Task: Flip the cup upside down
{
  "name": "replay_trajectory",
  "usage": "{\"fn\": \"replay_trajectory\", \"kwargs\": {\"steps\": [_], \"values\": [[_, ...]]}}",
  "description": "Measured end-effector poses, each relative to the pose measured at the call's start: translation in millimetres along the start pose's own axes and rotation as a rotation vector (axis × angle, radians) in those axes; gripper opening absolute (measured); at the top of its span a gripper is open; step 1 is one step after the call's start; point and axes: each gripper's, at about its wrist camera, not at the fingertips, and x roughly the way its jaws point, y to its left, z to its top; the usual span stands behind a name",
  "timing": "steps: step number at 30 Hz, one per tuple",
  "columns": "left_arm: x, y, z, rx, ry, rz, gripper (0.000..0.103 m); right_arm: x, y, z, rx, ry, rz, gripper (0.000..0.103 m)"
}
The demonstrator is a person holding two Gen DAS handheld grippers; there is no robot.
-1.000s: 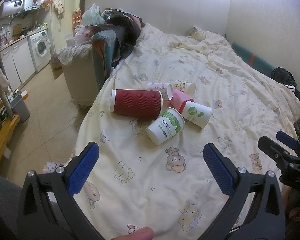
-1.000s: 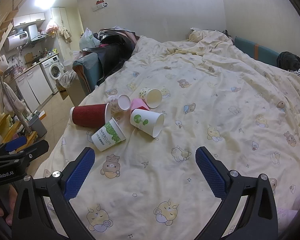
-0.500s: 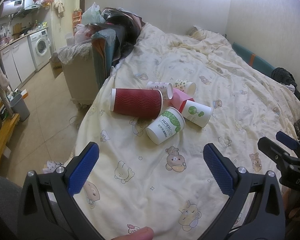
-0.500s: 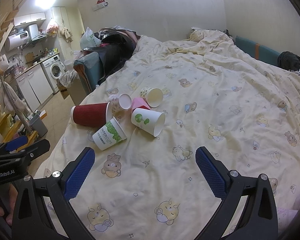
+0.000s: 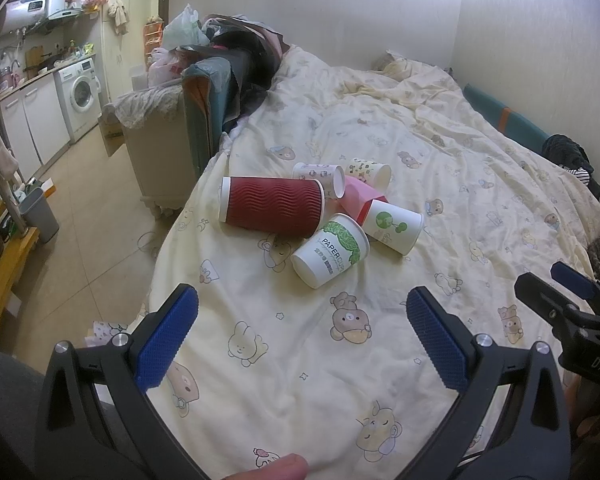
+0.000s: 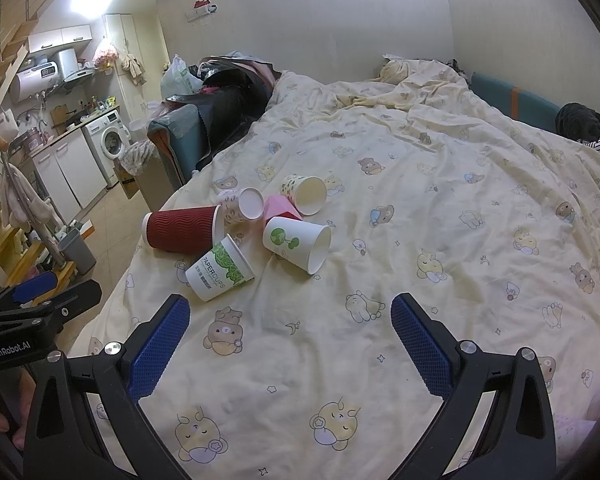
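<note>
A cream bedspread [image 5: 380, 360] printed with bears lies under both pairs of fingers, and ahead of them, well apart, six paper cups lie on their sides in a touching heap: the big red ribbed cup [image 5: 272, 206], the green-lettered cup [image 5: 332, 250] nearest, and the tree-logo cup [image 6: 296, 243]. Only the right wrist view looks into the cup mouths, showing bare white insides. The left gripper [image 5: 300, 340] and right gripper [image 6: 290, 346] are spread wide, holding and touching nothing.

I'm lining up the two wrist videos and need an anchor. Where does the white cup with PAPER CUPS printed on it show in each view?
Left wrist: the PAPER CUPS cup lies on its side just above centre, nearest the open left gripper.
Right wrist: the same cup lies left of centre, above the left finger of the open right gripper.
Shared landmark: the dark red ribbed cup, next to it in both.
</note>
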Motion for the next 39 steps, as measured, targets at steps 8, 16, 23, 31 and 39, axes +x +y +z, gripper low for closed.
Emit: {"fn": "replay_trajectory", "kwargs": {"steps": [8, 16, 23, 31, 39], "values": [[0.4, 0.3, 0.2, 0.001, 0.0, 0.0, 0.103, -0.4, 0.0, -0.2, 0.001, -0.001, 0.0, 0.103], [0.3, 0.3, 0.1, 0.001, 0.001, 0.0, 0.103, -1.0, -0.4, 0.3, 0.001, 0.0, 0.0, 0.103], [0.0, 0.0, 0.0, 0.001, 0.0, 0.002, 0.103, -0.2, -1.1, -0.2, 0.001, 0.0, 0.001, 0.103], [0.2, 1.0, -2.9, 0.001, 0.002, 0.004, 0.103, -3.3, 0.2, 6.7, 0.011, 0.008, 0.004, 0.103], [3.1, 1.3, -3.5, 0.006, 0.007, 0.0, 0.103, -1.8, 1.9, 7.1, 0.012, 0.008, 0.015, 0.103]]}}
